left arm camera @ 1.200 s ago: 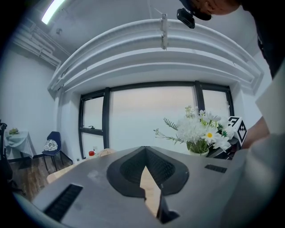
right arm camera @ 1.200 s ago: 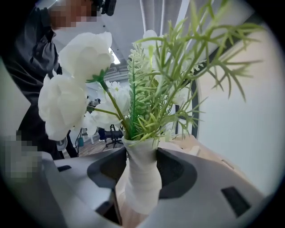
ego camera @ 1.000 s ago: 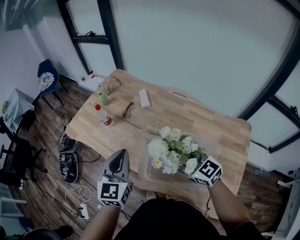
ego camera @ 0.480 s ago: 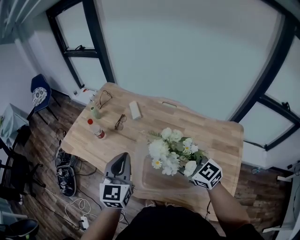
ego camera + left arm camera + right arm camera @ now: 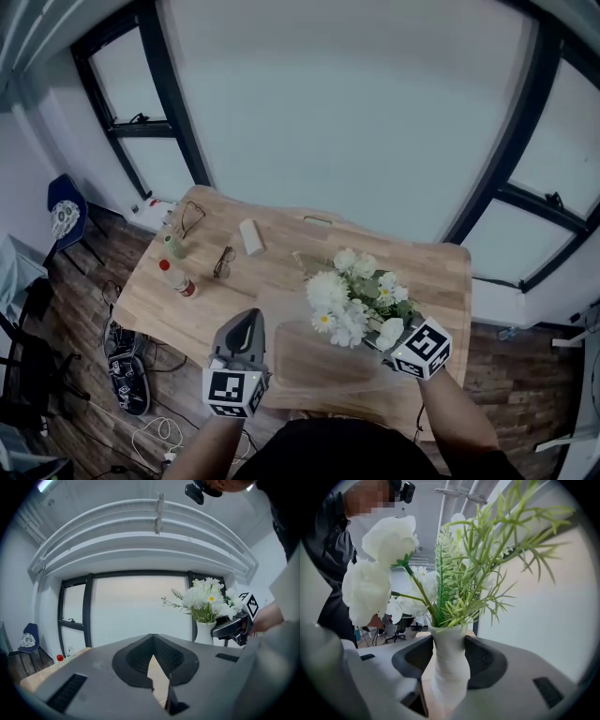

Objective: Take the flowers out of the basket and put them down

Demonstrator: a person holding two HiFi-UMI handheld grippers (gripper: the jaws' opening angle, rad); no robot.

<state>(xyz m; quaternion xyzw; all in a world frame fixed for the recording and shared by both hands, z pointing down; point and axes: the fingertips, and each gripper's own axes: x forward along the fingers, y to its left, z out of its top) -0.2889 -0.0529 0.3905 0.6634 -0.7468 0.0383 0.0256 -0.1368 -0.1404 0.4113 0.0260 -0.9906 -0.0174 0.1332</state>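
Note:
A bunch of white flowers (image 5: 356, 295) with green sprigs stands in a slim white vase (image 5: 449, 667). My right gripper (image 5: 382, 337) is shut on the vase's neck and holds it upright, lifted over the translucent basket (image 5: 314, 361) on the wooden table (image 5: 281, 272). In the left gripper view the flowers (image 5: 206, 595) and the right gripper (image 5: 229, 627) show at the right. My left gripper (image 5: 242, 323) hovers left of the basket near the table's front edge, jaws shut with nothing in them.
At the table's far left lie a red-capped bottle (image 5: 178, 281), a small green bottle (image 5: 173, 246), two pairs of glasses (image 5: 223, 262) and a white box (image 5: 250, 236). A blue chair (image 5: 66, 211) and shoes (image 5: 127, 361) are on the floor to the left.
The right gripper has raised the flowers up out of the basket and slightly to the right. The left gripper has stayed beside the basket.

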